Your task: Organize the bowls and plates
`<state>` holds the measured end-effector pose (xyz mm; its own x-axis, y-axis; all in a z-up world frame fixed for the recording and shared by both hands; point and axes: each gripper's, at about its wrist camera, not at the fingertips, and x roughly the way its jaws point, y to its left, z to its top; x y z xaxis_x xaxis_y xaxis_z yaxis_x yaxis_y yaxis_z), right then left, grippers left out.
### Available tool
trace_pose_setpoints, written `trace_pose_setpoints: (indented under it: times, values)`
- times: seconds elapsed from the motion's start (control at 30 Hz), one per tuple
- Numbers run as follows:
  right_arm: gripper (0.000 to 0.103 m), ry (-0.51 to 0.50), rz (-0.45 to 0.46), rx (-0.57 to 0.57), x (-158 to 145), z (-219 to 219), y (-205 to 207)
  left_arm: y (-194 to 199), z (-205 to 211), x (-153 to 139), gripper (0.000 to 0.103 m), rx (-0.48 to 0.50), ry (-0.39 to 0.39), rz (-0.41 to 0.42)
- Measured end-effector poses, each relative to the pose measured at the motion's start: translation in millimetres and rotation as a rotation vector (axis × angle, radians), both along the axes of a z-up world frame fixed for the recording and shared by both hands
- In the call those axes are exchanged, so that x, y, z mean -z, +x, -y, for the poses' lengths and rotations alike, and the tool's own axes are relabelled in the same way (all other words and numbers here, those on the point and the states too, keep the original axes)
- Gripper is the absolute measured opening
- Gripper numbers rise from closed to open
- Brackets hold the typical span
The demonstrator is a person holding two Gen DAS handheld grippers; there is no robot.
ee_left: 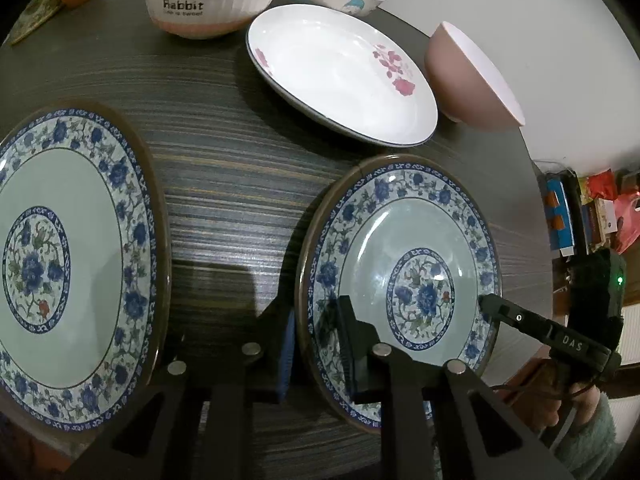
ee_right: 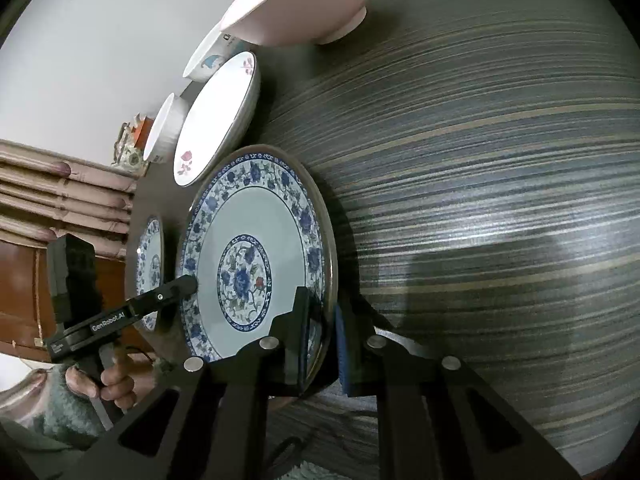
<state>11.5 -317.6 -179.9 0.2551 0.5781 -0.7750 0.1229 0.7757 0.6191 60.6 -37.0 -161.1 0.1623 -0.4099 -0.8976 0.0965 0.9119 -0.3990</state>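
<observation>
Both grippers grip one blue-patterned plate (ee_left: 404, 256) from opposite sides near the counter's (ee_left: 232, 200) front edge: the left gripper (ee_left: 316, 344) has its fingers clamped over the plate's left rim, the right gripper (ee_right: 322, 344) has its fingers nearly shut on the right rim. A matching plate (ee_left: 68, 260) lies to the left, and a rose-printed plate (ee_left: 340, 72) with three bowls sits toward the far edge.

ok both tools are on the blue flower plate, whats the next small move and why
Probably lift the blue floral plate a little, straight up and level. The left tool and the right tool each pinch its rim on opposite sides, and it seems to rest on the table. Clearing the table first should let it stack on the matching plate beside it without scraping.
</observation>
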Motion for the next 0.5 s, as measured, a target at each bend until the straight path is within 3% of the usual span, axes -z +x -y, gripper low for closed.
trace_pose_setpoints:
  times: [0.5]
  values:
    - [0.013,-0.019,0.053,-0.003,-19,-10,-8,-11,-13,-25,0.02,-0.017,-0.002,0.067]
